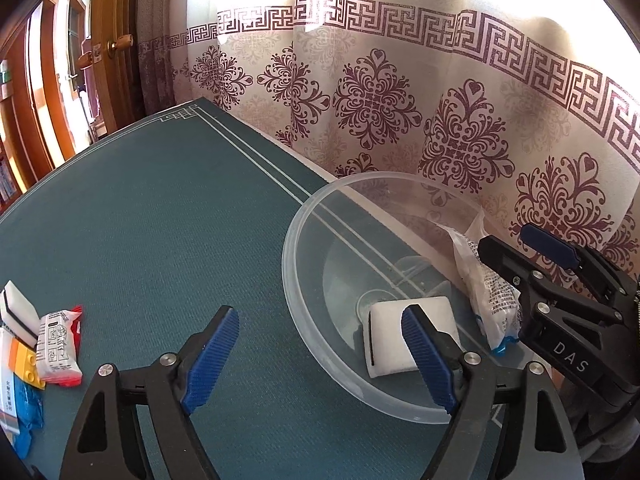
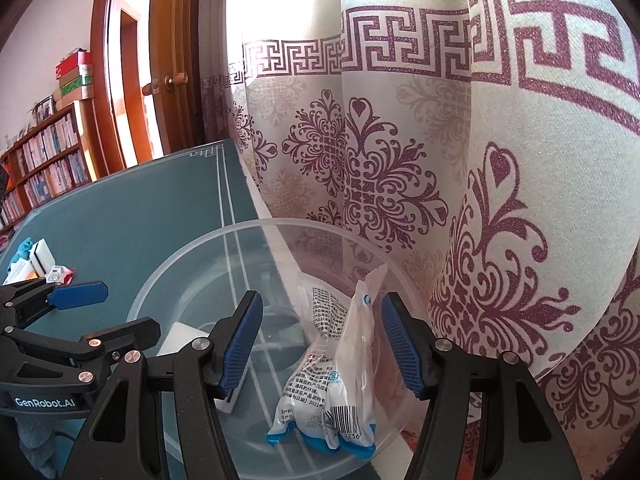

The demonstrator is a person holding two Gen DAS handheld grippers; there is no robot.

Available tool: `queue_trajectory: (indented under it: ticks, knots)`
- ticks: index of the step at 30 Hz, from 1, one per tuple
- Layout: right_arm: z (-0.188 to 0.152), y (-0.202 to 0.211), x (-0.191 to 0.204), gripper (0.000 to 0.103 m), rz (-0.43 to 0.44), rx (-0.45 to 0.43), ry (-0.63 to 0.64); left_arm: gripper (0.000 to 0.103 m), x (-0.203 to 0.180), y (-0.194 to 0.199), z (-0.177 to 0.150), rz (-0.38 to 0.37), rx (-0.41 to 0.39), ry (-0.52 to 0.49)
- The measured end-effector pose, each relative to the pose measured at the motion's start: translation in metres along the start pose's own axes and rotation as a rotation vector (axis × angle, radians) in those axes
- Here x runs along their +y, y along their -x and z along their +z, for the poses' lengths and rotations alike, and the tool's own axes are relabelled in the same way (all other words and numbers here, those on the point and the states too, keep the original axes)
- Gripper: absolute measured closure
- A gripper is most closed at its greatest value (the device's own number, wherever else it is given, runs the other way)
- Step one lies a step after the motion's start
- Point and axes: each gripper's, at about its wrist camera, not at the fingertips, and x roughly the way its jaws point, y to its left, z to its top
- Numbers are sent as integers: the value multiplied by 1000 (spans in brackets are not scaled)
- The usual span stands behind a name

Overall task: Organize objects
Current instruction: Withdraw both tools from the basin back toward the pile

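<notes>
A clear plastic bowl [image 1: 304, 312] [image 2: 168, 292] stands on the teal mat by the curtain. In it lie a white sponge block [image 1: 396, 320] [image 2: 182, 336] and a white and blue packet [image 1: 486, 292] [image 2: 340, 376] that leans on the bowl's right wall. My left gripper [image 1: 320, 356] is open and empty, with its right finger over the bowl's near rim. My right gripper [image 2: 320, 344] is open over the bowl, its fingers on either side of the packet and apart from it. It also shows in the left wrist view [image 1: 516, 248].
At the mat's left edge lies a small pile: a white and black sponge [image 1: 16, 312], a red and white packet [image 1: 60, 344], an orange and yellow brick [image 1: 24, 364] and a blue packet [image 1: 24, 412]. The patterned curtain [image 1: 400, 100] hangs right behind the bowl.
</notes>
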Motion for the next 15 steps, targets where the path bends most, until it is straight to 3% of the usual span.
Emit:
queue_trajectory:
  ticks: [15]
  knots:
    - [-3,8,18,40,2,-60,73,4,15,16,-11,54,-29,31]
